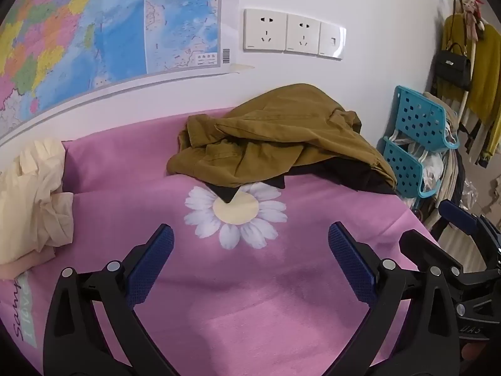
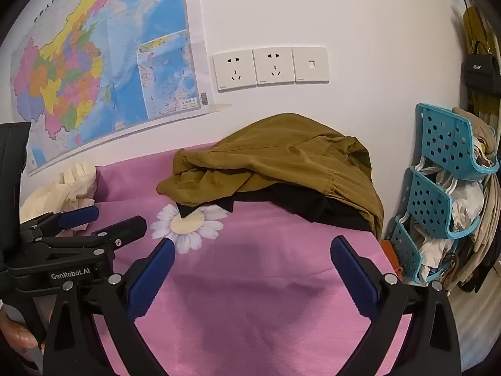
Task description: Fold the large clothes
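We hold two grippers, left gripper (image 1: pixel 250 238) and right gripper (image 2: pixel 252 252), both spread wide, gripping nothing. One crumpled olive garment (image 1: pixel 275 138) lies ahead of them, well apart, atop one black garment (image 2: pixel 300 202).

A: What lies ahead of the left gripper (image 1: pixel 250 250)?
B: A pink cloth (image 1: pixel 266 297) with a daisy print (image 1: pixel 235 216). The fingers stand wide apart above it, holding nothing.
A: And the clothes?
B: An olive garment (image 1: pixel 275 138) crumpled at the wall, over something black (image 1: pixel 338 175). A cream garment (image 1: pixel 31 197) lies bunched at the left.
A: The other gripper?
B: The right gripper (image 1: pixel 444 228) shows at the right edge; its fingers are apart.
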Available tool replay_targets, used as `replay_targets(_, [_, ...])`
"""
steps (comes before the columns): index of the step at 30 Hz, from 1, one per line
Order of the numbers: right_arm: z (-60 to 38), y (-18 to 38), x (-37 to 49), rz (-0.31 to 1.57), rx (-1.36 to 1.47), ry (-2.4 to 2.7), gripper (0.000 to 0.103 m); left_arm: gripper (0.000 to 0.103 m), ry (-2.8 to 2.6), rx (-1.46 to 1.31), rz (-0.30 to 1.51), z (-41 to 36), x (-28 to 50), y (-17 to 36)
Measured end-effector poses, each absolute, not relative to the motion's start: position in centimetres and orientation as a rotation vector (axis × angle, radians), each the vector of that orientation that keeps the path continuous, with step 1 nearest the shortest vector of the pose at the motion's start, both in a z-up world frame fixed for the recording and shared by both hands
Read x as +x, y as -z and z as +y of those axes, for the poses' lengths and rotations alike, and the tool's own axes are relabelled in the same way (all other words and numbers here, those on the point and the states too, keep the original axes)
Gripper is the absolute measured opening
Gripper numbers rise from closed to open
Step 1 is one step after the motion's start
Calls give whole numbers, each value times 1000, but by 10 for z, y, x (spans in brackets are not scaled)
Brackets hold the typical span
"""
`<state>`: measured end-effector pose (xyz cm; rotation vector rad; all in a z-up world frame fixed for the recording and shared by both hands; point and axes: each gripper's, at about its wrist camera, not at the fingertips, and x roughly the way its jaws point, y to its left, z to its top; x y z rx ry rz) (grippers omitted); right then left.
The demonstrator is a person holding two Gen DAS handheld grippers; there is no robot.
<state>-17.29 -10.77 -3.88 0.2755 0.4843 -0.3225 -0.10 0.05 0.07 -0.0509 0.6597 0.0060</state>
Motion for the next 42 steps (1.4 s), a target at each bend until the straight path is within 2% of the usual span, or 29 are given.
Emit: replay_targets(42, [-110, 33, -171, 499, 248, 353, 97, 97, -10, -57, 695, -3, 4, 8])
